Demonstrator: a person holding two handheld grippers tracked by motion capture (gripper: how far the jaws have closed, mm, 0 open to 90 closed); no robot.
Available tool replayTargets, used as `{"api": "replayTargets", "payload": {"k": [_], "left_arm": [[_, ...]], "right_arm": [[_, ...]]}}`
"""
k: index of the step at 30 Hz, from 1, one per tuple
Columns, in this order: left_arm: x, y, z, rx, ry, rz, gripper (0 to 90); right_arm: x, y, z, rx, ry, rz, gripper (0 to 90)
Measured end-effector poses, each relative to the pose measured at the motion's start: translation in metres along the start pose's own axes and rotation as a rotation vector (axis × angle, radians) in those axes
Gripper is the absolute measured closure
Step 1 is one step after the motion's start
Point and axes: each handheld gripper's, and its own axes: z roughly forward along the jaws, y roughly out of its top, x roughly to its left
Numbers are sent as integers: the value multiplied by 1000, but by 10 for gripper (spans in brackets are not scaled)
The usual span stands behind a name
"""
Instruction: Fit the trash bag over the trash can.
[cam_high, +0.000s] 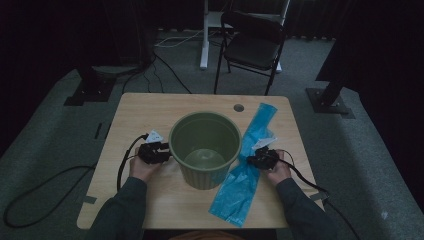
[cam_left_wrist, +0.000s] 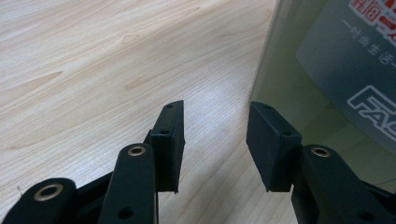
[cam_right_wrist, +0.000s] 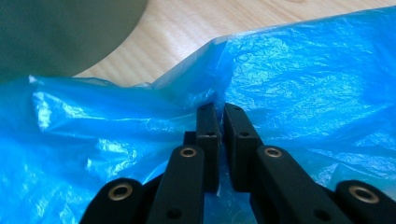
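Forearms in dark sleeves come in from the near edge of the wooden table, one on each side of the green bin, with both hands resting low on the tabletop. The right gripper lies level and points inward toward the bin; its jaws stand almost together, pinching a fold of the blue plastic bag, and in the right gripper view the film bunches up just ahead of the pads and spreads out on both sides of them. The bag runs as a long strip past this gripper, from the far right part of the table down to the near edge, just beside the bin. The left gripper also lies level, aimed at the bin's left wall. In the left gripper view its jaws stand wide apart with bare wood between them, the bin's wall just beside the right-hand pad.
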Motion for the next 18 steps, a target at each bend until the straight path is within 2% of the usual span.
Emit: {"api": "replayTargets", "payload": {"k": [1, 2, 3, 5, 6, 7, 9, 10, 11, 14, 16, 18], "left_arm": [[0, 0, 0, 0, 0, 0, 569], [1, 0, -1, -2, 0, -1, 569], [1, 0, -1, -1, 1, 0, 569], [1, 0, -1, -2, 3, 0, 569], [1, 0, -2, -6, 4, -2, 569], [1, 0, -2, -6, 4, -2, 569], [2, 0, -3, -8, 4, -4, 569], [2, 0, -3, -8, 5, -3, 569], [2, 0, -3, -10, 6, -4, 569], [3, 0, -4, -11, 6, -5, 568], [2, 0, -4, -13, 6, -4, 569], [2, 0, -5, -16, 5, -4, 569]], "right_arm": [[0, 0, 0, 0, 0, 0, 857], [-2, 1, 0, 0, -25, 10, 858], [-2, 1, 0, 3, -31, 14, 819], [-2, 0, -1, 1, 2, -1, 584], [-1, 0, -1, 1, 20, 0, 515], [-1, 0, -1, 1, 20, 0, 515], [4, -1, -4, -10, 41, -29, 426], [9, -1, -7, -11, 36, -56, 385], [12, -1, -9, -13, 36, -77, 374], [26, 0, -12, -14, 73, -141, 319], [31, -1, -8, 0, 91, -163, 311], [33, -3, -1, 34, 81, -170, 296]]}}
